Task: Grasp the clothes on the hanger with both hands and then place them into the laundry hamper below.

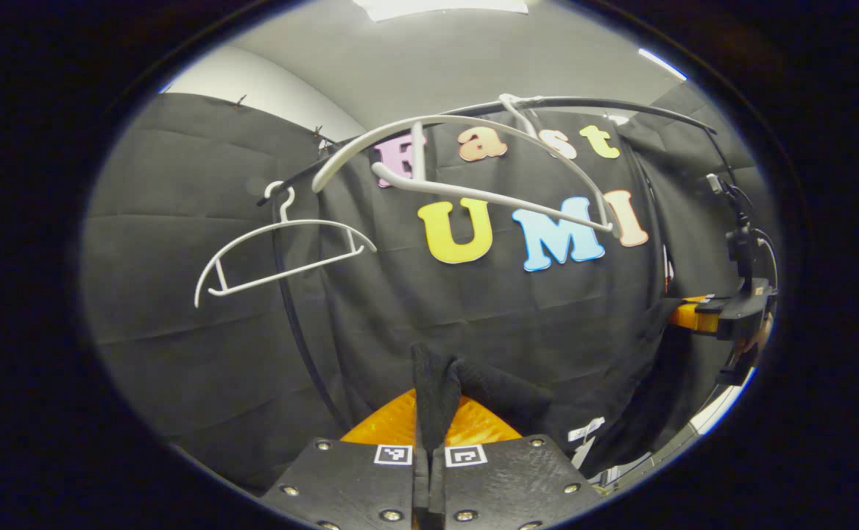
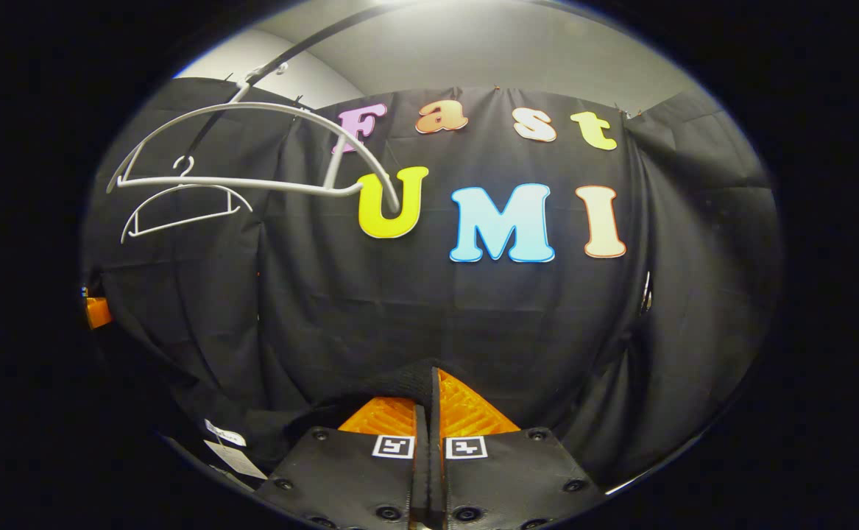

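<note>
A black garment is off the hangers and held between both grippers. In the left gripper view my left gripper is shut on a bunched fold of it, and the cloth trails right toward white tags. My right gripper shows far right there, holding the other end. In the right gripper view my right gripper is shut on the garment's edge, which sags left past the tags toward the left gripper. The large white hanger hangs bare on the black rail.
A second, smaller white hanger hangs bare farther left on the rail; both hangers sit upper left in the right gripper view. Black cloth walls close in behind and to the sides. A curved black rack pole runs down the wall.
</note>
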Tool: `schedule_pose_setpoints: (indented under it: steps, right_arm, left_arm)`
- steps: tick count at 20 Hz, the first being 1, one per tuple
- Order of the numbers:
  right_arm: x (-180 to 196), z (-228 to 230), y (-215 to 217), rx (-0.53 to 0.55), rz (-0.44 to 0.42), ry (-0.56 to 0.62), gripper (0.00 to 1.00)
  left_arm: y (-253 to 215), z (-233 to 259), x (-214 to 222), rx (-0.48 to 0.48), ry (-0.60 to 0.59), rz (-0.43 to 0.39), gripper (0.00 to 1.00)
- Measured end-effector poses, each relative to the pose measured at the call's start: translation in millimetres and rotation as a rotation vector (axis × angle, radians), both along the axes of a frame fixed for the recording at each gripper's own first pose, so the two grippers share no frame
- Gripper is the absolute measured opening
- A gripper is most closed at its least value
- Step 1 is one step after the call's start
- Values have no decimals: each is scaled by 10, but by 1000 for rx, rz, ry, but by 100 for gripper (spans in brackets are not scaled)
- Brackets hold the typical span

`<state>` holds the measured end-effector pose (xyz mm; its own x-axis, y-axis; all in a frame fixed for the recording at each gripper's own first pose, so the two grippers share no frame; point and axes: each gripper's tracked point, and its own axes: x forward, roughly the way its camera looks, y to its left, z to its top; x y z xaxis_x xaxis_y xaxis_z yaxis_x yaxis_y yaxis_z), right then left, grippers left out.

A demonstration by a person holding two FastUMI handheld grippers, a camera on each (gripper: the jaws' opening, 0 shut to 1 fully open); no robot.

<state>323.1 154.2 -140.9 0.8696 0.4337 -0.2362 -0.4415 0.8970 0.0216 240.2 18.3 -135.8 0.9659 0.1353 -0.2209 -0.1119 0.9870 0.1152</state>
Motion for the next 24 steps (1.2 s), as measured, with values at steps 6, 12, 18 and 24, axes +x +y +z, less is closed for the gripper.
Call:
schedule_pose_setpoints:
  steps: [6, 12, 18, 24]
  right_arm:
    - [-538, -95, 344, 0, 118, 37, 1]
    - [-955, -236, 655, 25, 214, 82, 1]
    - [-1249, -690, 807, -4, 263, 179, 2]
    - [-1455, -1164, 828, -75, 293, 267, 4]
  left_arm:
    - [-430, -133, -222, -45, 18, -73, 1]
    - [-792, -344, -61, -107, 39, -121, 1]
    - [-952, -890, -331, -137, 131, -125, 1]
    - [-969, -1526, -295, -144, 262, -107, 1]
